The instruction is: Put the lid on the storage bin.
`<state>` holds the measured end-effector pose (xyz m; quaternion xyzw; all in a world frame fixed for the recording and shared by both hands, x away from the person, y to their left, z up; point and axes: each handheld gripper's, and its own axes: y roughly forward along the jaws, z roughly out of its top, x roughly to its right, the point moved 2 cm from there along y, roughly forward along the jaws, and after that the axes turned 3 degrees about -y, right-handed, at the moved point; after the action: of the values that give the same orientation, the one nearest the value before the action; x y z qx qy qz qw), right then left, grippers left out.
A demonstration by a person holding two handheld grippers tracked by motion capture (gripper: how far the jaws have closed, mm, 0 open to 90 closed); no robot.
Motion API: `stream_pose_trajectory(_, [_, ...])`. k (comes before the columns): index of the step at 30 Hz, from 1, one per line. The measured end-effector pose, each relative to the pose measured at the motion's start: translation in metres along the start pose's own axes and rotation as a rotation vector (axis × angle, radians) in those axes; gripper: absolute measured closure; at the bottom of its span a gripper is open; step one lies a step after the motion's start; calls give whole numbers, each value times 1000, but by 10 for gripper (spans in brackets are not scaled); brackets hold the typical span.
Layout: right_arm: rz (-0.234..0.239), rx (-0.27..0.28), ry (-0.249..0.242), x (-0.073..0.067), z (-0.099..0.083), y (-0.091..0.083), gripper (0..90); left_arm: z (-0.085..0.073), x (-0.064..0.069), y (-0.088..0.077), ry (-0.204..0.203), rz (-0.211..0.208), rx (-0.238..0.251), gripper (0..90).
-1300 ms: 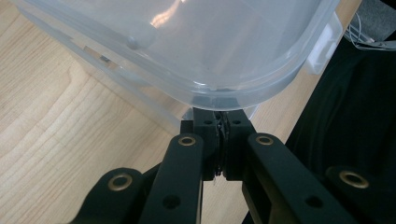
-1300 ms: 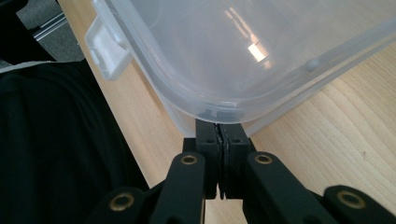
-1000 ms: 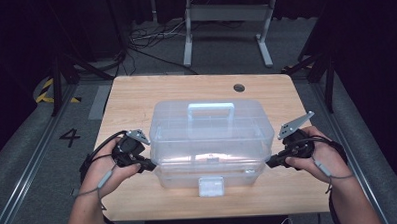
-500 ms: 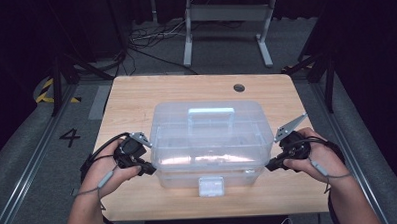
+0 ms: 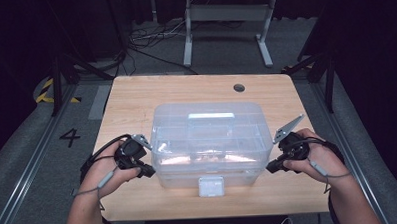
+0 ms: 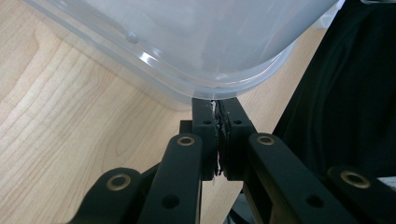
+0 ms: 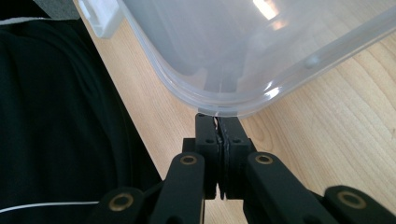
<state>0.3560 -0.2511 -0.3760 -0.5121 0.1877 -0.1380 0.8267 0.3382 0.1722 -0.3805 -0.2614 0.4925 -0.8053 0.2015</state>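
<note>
Nothing moved, both tongs closed against box [image 5: 207, 141]

There is one big see-through plastic box with a lid [image 5: 207, 141], one white clip [image 5: 211, 186] on its front, one light wooden table [image 5: 136, 99] with one small round hole [image 5: 239, 87], and two black grippers, the left gripper [image 5: 149, 171] and the right gripper [image 5: 269, 167].

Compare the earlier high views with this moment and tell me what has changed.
Nothing visibly changed: the left gripper and right gripper stay shut, tips at the ends of the clear plastic box, which rests in the same place on the wooden table.
</note>
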Motion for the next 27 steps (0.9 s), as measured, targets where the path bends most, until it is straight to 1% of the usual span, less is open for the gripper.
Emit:
stream_pose_trajectory(5, [0, -8, -4, 0, 0, 1, 888, -1, -1, 1, -1, -4, 0, 873])
stream_pose_trajectory(7, [0, -12, -4, 1, -1, 1, 888, -2, -2, 1, 3, -1, -9, 873])
stream_pose_trajectory(11, [3, -31, -6, 2, -2, 2, 888, -3, -4, 3, -5, 1, -24, 870])
stream_pose_trajectory(13, [9, -28, -3, 3, -2, 2, 895, -4, -4, 4, -13, -2, -25, 872])
stream_pose_trajectory(16, [16, -6, 4, 3, -3, -1, 896, -4, -5, 3, -16, -2, -24, 865])
stream_pose_trajectory(18, [22, 1, 5, 3, -4, -2, 895, -5, -6, 1, -16, -5, -13, 854])
stream_pose_trajectory(20, [22, 2, 2, 3, -4, -3, 895, -6, -6, -3, -19, -9, 10, 848])
stream_pose_trajectory(21, [22, 2, 2, 3, -4, -3, 895, -6, -6, -3, -19, -9, 10, 846])
stream_pose_trajectory(24, [18, 11, 4, 4, -5, -7, 895, -8, -7, -8, -26, -19, 48, 837])
stream_pose_trajectory(27, [13, 39, 9, 5, -6, -14, 893, -9, -6, -12, -26, -20, 84, 835])
